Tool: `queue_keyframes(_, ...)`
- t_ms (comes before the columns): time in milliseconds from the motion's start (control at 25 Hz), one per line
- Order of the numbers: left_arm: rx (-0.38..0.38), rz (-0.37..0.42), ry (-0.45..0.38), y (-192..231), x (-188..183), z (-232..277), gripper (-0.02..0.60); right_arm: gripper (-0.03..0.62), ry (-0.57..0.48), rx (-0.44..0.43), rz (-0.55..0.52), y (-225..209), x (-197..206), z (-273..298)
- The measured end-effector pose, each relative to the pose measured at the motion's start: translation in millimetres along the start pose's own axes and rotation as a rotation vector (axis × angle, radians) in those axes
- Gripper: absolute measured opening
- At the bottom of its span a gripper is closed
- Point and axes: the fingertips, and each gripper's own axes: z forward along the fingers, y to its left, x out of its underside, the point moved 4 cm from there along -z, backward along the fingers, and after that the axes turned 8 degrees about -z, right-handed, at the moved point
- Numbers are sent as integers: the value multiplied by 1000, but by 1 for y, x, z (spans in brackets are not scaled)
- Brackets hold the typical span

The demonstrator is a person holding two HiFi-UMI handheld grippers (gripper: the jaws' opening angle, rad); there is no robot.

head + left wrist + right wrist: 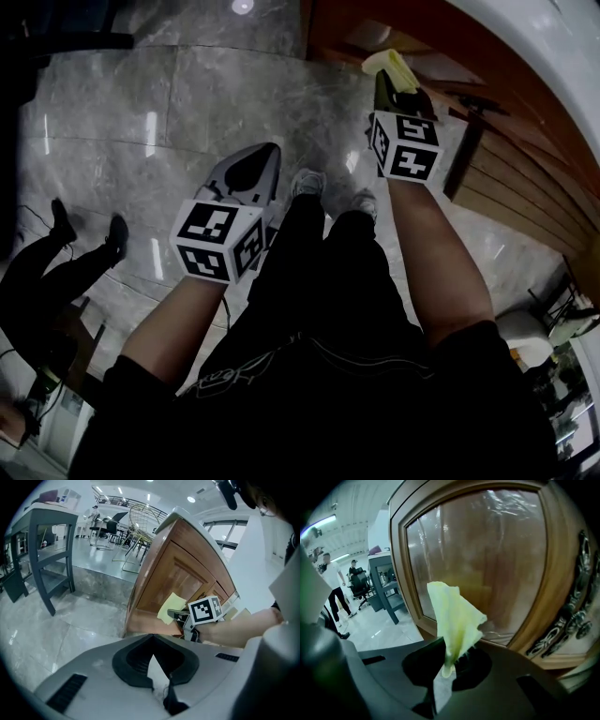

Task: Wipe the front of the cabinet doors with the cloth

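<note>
A pale yellow cloth sticks up from my right gripper, which is shut on it and held close to the wooden cabinet. In the right gripper view the cloth stands up from the right gripper, just in front of the glossy inset panel of a cabinet door. My left gripper is shut with nothing in it, held lower and to the left over the floor. The left gripper looks toward the cabinet, the cloth and the right gripper's marker cube.
An ornate dark metal handle runs down the door's right frame. The floor is grey marble. My own legs and shoes are below. Another person's legs are at the left. A grey table stands further off.
</note>
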Motion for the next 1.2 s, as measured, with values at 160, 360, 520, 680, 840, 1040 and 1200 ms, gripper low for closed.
queue_keyframes(160, 21, 32, 24, -16, 0, 13, 6, 41, 9, 34, 43, -19, 15, -9)
queue_keyframes(360, 57, 75, 56, -36, 3, 25, 6, 41, 21, 85, 82, -43, 33, -23)
queue_keyframes(520, 80, 103, 84, -48, 7, 35, 6, 41, 33, 126, 109, -62, 49, -34)
queue_keyframes(680, 101, 129, 106, -59, 9, 45, 6, 41, 38, 158, 142, -76, 61, -43)
queue_keyframes(840, 126, 157, 127, -70, 11, 53, 6, 41, 47, 183, 176, -86, 73, -53)
queue_keyframes(1040, 153, 194, 155, -76, 11, 62, 6, 41, 51, 218, 233, -93, 87, -63)
queue_keyframes(1200, 174, 221, 174, -78, 11, 68, 6, 41, 38, 238, 265, -92, 91, -79)
